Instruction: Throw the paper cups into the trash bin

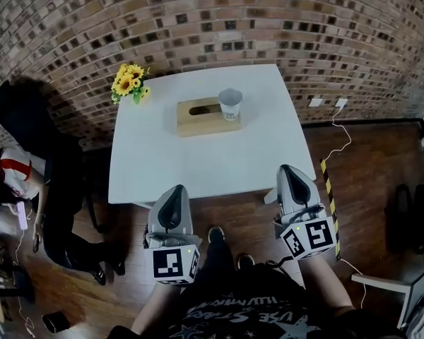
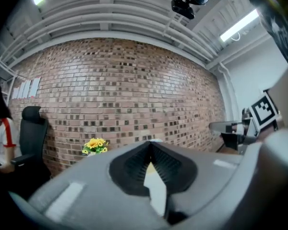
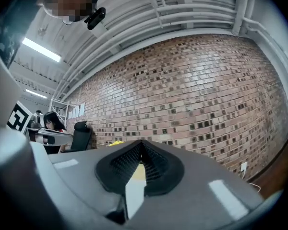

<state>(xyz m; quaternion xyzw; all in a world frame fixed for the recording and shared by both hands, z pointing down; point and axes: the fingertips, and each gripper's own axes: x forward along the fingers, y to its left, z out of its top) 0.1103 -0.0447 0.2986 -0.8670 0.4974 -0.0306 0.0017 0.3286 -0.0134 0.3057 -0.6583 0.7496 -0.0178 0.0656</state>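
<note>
My left gripper (image 1: 172,191) and my right gripper (image 1: 291,169) sit side by side at the near edge of the white counter (image 1: 198,168), both pointing toward the brick wall (image 1: 219,20). In each gripper's own view the jaws are pressed together at the tips, with nothing caught between them; through the slit lower down I see only the pale counter top.

The paper cup (image 1: 230,104) stands upright at the far side of the counter, at the right end of a flat wooden box (image 1: 198,117). I cannot tell whether it rests on the box's top or just behind it. It is well apart from both grippers, somewhat nearer the right one's line.

A bunch of yellow flowers (image 1: 129,82) stands at the counter's far left corner. To the left of the counter a person (image 1: 7,175) sits beside a black chair (image 1: 28,119).
</note>
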